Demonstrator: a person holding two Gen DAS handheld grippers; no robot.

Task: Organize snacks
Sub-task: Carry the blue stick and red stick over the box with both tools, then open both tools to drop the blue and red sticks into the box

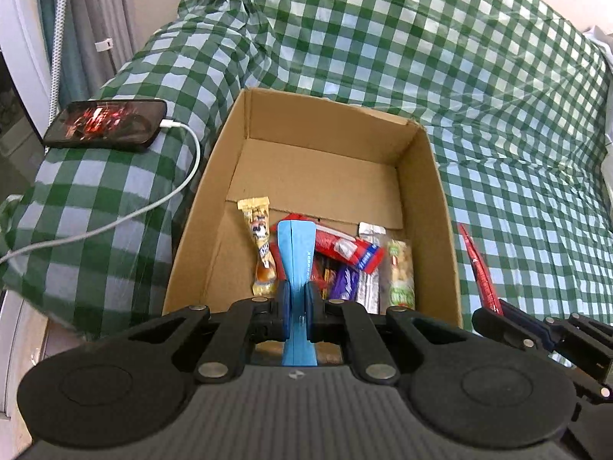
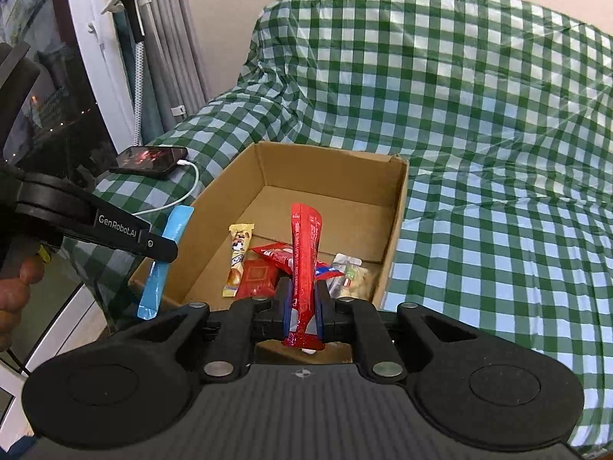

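Note:
An open cardboard box (image 1: 433,176) (image 2: 394,207) sits on a green checked cloth. Several snacks lie in its near end, among them a yellow bar (image 1: 259,245) (image 2: 238,257), a red packet (image 1: 345,247) (image 2: 258,278) and a clear nut bar (image 1: 400,272). My left gripper (image 1: 297,299) (image 2: 163,247) is shut on a long blue snack stick (image 1: 297,253) (image 2: 164,264), held over the box's near end. My right gripper (image 2: 302,303) (image 1: 494,308) is shut on a long red snack stick (image 2: 304,253) (image 1: 479,264), held beside the box's right wall.
A phone (image 1: 105,124) (image 2: 149,159) with a white charging cable (image 1: 153,207) lies on the cloth left of the box. The checked cloth (image 1: 517,153) stretches to the right and behind. A curtain and window frame (image 2: 95,76) stand at far left.

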